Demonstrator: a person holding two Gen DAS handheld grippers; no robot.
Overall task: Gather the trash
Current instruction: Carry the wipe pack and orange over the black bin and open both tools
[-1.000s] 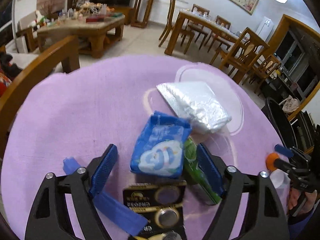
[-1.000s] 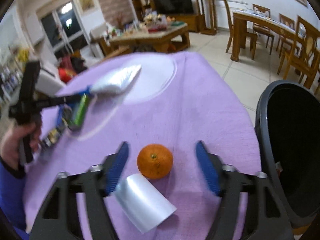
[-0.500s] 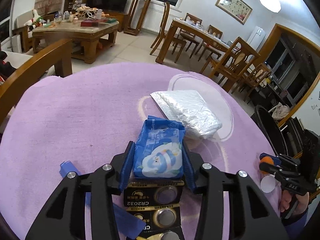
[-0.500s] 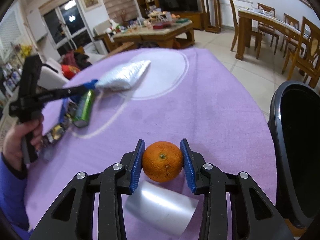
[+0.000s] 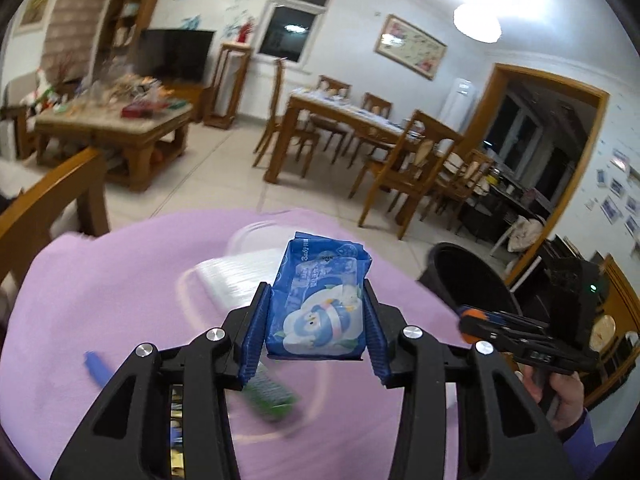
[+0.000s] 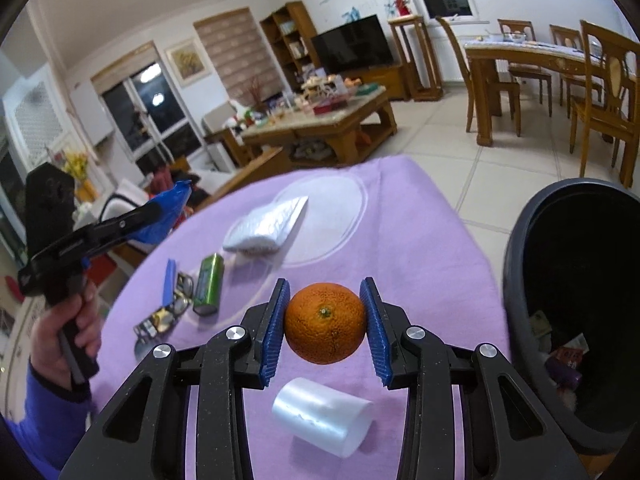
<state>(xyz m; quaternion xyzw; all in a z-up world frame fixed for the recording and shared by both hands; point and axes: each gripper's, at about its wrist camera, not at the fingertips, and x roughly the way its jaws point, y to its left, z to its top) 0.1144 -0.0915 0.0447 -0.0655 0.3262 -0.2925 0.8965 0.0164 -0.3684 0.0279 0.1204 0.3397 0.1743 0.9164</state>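
The blue pack looks light and soft, likely to crush, so its flat sides are the place to pinch. The left gripper clamps it there, lifted above the cloth. The orange, firm and round, sits squeezed across its middle in the right gripper, the bin at its 3 o'clock.

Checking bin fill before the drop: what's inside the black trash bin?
In the right wrist view the black trash bin holds a few scraps at the bottom: paper bits, something purple. Most of the interior is dark, and its near wall hides the rest.
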